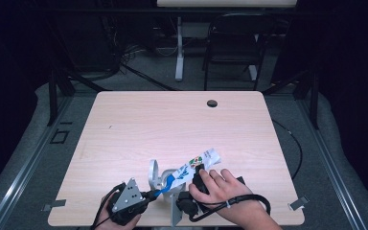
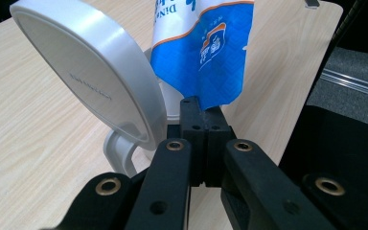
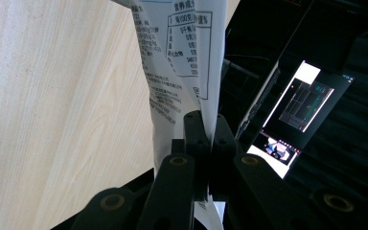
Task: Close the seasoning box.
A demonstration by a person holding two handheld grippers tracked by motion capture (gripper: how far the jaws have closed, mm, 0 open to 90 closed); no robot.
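Note:
A long white and blue packet (image 1: 191,167) is stretched between my two grippers near the table's front edge. My left gripper (image 1: 149,194) is shut on its blue end (image 2: 206,62), the jaws pressed together on the foil. My right gripper (image 1: 199,173) is shut on the white printed part (image 3: 182,62), with a hand wrapped over it. Under the packet stands a white cup (image 1: 165,182) with its round hinged lid (image 2: 91,72) tipped up and its handle (image 2: 120,153) toward the left gripper.
The light wooden table (image 1: 172,124) has a round cable hole (image 1: 212,103) at its far edge. A black chair (image 1: 235,43) and a white desk leg (image 1: 179,48) stand beyond it. A lit screen (image 3: 302,110) glows in the right gripper view.

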